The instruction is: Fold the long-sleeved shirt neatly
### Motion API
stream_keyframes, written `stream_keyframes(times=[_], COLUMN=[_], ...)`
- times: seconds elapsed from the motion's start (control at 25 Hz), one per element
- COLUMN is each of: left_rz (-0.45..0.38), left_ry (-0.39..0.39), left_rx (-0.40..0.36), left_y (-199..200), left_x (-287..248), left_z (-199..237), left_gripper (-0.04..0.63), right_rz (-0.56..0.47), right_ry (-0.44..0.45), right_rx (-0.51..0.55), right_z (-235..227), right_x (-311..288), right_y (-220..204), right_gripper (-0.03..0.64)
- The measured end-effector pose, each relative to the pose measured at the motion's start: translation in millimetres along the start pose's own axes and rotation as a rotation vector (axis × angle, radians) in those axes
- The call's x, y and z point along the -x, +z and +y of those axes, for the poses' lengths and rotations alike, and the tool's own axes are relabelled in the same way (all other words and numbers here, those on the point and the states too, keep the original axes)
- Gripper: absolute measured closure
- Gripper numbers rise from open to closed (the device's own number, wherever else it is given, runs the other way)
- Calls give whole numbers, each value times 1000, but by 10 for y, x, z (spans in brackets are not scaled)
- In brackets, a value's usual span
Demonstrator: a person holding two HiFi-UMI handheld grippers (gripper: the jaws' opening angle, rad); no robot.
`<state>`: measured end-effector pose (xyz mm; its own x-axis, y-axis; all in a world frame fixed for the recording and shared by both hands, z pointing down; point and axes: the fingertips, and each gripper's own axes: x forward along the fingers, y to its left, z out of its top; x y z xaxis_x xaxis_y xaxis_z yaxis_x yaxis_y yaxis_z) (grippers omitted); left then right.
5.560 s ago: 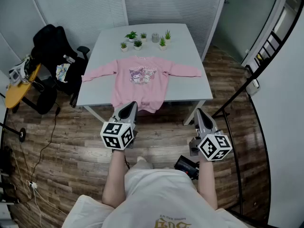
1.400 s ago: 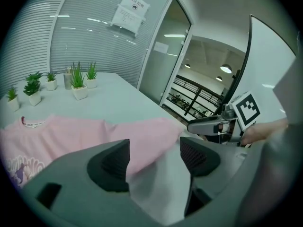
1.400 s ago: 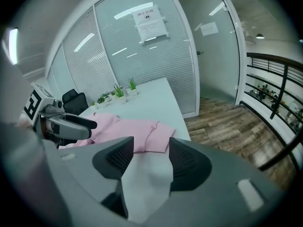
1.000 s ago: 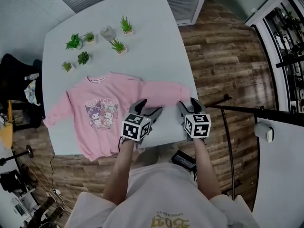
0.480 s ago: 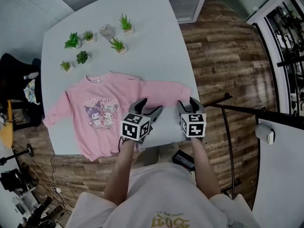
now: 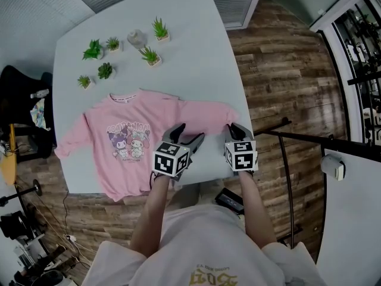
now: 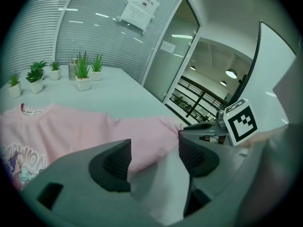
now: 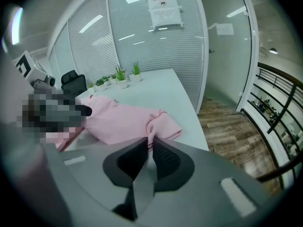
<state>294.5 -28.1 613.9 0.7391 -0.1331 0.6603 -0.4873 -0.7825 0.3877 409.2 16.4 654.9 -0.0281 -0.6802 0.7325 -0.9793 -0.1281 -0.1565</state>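
While the pink long-sleeved shirt lies flat with its print facing up on the pale surface, left of centre in the head view, both tools sit at the sleeve that stretches toward the surface's right edge. The right hand-held gripper has just been closing its jaws. In the right gripper view they stand almost together, with a fold of the cuff pinched between the pads. The left hand-held gripper, just beside it toward the frame's centre, keeps its jaws wide apart over the sleeve's lower edge. In the left gripper view pink cloth shows between the jaws, but neither pad presses on it. The shirt's other sleeve slants down toward the left edge of the surface. Several small potted plants cluster in the upper left of the surface, above the collar. Wooden floor fills the right side of the frame.
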Motion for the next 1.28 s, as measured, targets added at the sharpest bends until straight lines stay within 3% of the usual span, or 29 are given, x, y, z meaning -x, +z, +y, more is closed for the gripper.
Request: stream_keyframes(times=[0.28, 0.52, 1.28], left_rz=[3, 2, -88], left_ry=[-6, -3, 42], left_rx=[-36, -10, -21], left_y=[-20, -23, 327], left_x=[46, 87, 441], left_z=[-28, -43, -46], left_gripper=[287, 295, 327], right_rz=[19, -35, -245], right_ry=[37, 47, -112], right_rx=[-25, -71, -163], right_z=[7, 20, -602], right_x=[36, 221, 1095], right_y=[20, 130, 503], right_gripper=[574, 574, 575])
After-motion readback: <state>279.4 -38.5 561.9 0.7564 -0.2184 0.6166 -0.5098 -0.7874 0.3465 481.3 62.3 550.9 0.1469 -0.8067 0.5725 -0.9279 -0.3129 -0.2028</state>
